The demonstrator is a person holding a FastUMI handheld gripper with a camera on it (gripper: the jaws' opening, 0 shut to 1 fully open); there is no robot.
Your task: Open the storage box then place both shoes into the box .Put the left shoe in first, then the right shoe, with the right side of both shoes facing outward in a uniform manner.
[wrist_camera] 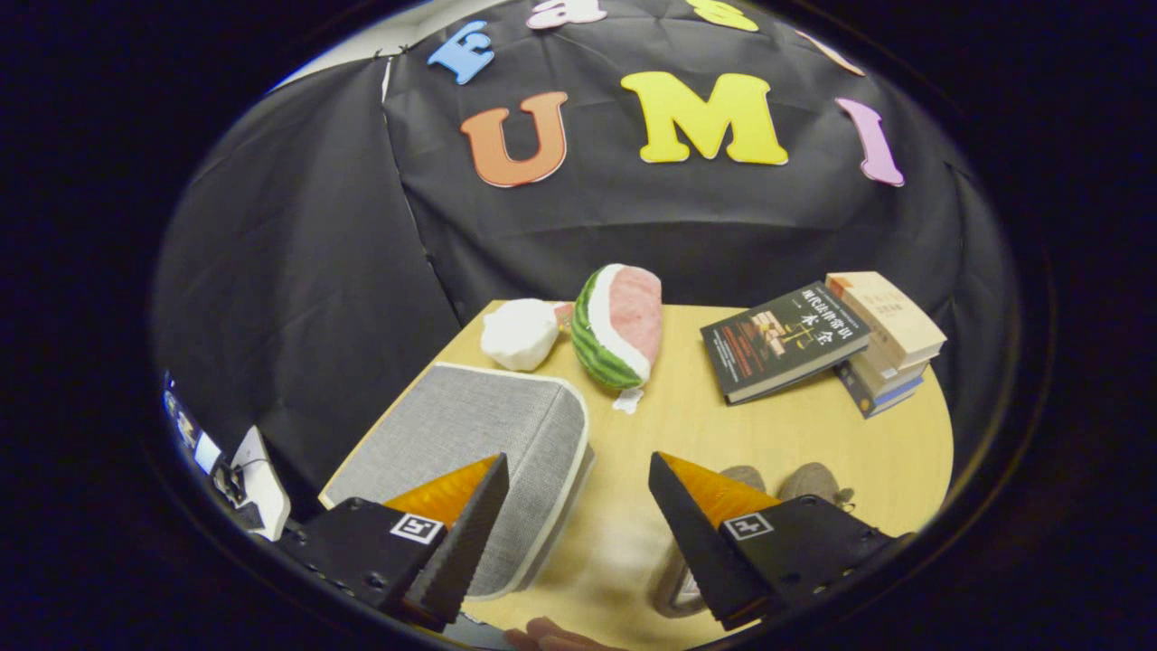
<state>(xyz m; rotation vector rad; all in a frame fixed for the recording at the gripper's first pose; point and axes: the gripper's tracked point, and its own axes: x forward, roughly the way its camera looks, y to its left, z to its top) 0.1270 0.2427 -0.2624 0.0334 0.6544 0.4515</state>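
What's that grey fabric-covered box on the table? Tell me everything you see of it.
The grey fabric storage box has a woven-looking cover, rounded corners and pale edging. Its lid is closed. It lies flat on the wooden table, near the white plush. The open gripper hovers over its near corner, one finger overlapping it, seemingly not touching.

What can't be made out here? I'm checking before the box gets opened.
- Shoes, gripper view: only the tips show past the right finger; left from right unclear.
- Storage box: near end behind the left finger, how the lid opens unclear.
- Gripper: fingers open, holding nothing.
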